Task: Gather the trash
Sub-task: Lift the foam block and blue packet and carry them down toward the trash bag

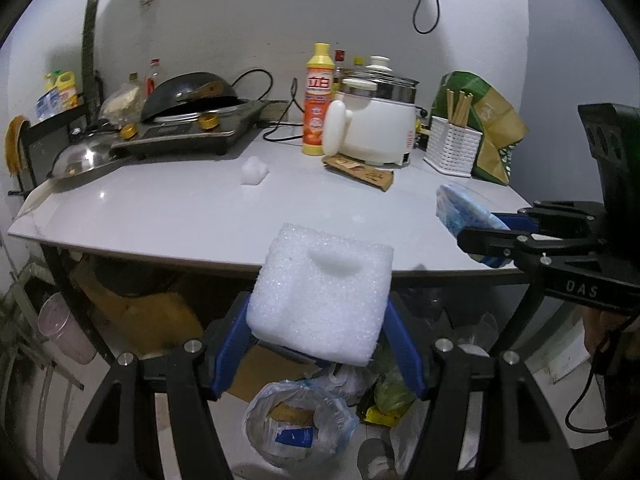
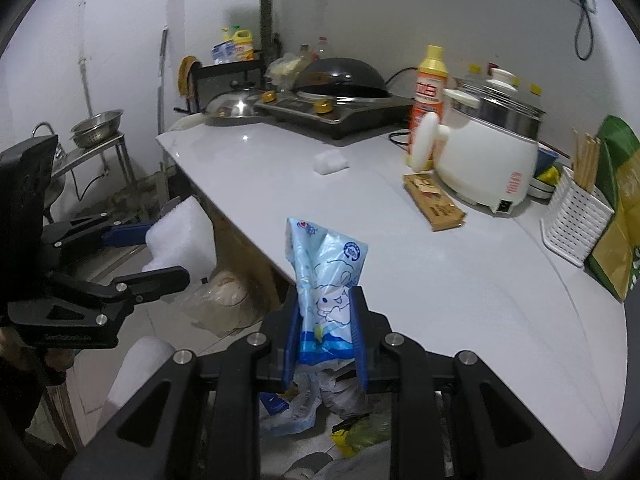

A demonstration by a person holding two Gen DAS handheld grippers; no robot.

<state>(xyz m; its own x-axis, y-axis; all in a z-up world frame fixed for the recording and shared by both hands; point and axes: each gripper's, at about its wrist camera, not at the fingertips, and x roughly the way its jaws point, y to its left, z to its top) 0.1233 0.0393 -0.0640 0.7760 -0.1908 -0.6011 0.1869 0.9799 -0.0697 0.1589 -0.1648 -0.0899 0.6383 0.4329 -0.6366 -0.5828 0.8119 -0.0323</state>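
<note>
My left gripper [image 1: 318, 312] is shut on a white foam block [image 1: 320, 292], held in the air just off the front edge of the grey table [image 1: 180, 208]. That block [image 2: 182, 236] and the left gripper [image 2: 160, 252] also show at the left of the right wrist view. My right gripper [image 2: 326, 320] is shut on a light blue plastic wrapper [image 2: 326, 280] with a cartoon print, held upright over the table's near edge. In the left wrist view the right gripper [image 1: 496, 240] and wrapper [image 1: 464, 212] appear at the right. A small foam piece [image 1: 254, 170] and a brown paper packet [image 1: 358, 170] lie on the table.
A stove with wok [image 1: 188, 96], a steel lid [image 1: 80, 160], a yellow bottle [image 1: 318, 100], a white cooker [image 1: 376, 120], a chopstick basket [image 1: 454, 146] and a green bag [image 1: 488, 128] line the back of the table. Plastic bags with trash [image 1: 296, 428] and cardboard [image 1: 152, 316] lie on the floor below.
</note>
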